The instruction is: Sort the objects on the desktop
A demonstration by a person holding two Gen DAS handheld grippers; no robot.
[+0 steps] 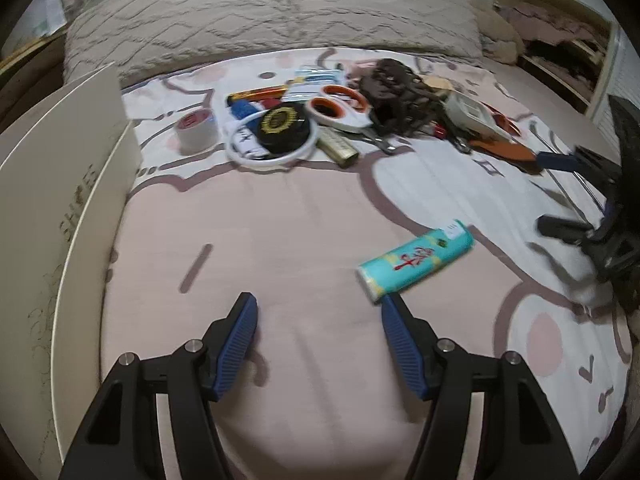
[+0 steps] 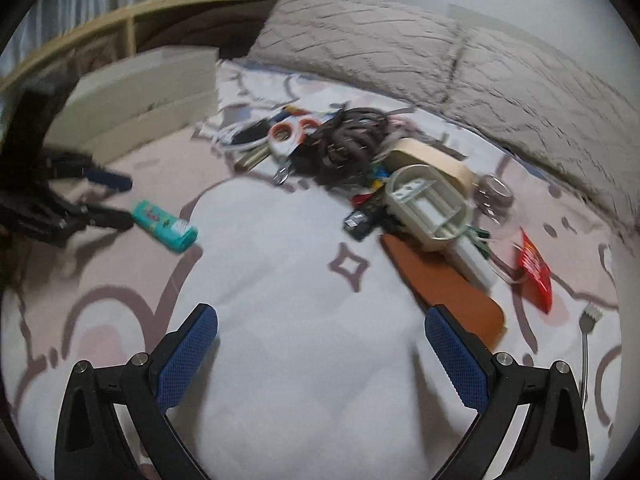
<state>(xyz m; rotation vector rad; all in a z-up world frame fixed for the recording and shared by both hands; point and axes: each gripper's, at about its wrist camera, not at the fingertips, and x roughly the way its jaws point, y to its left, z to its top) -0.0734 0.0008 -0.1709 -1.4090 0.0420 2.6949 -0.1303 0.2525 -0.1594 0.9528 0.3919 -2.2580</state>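
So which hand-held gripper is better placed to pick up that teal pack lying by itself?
Probably the left hand-held gripper. Its jaws are open with nothing between them, and the teal pack lies just past its right fingertip. The right hand-held gripper is also open and empty, but sees the pack farther off.

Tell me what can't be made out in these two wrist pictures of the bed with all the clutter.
- White box, left wrist view: cut off by the left edge, so its inside is hidden.
- Teal packet, both views: print too blurred to read.
- Dark cord bundle, right wrist view: covers whatever lies under it.
- Right tongs, left wrist view: smeared by motion at the edge.
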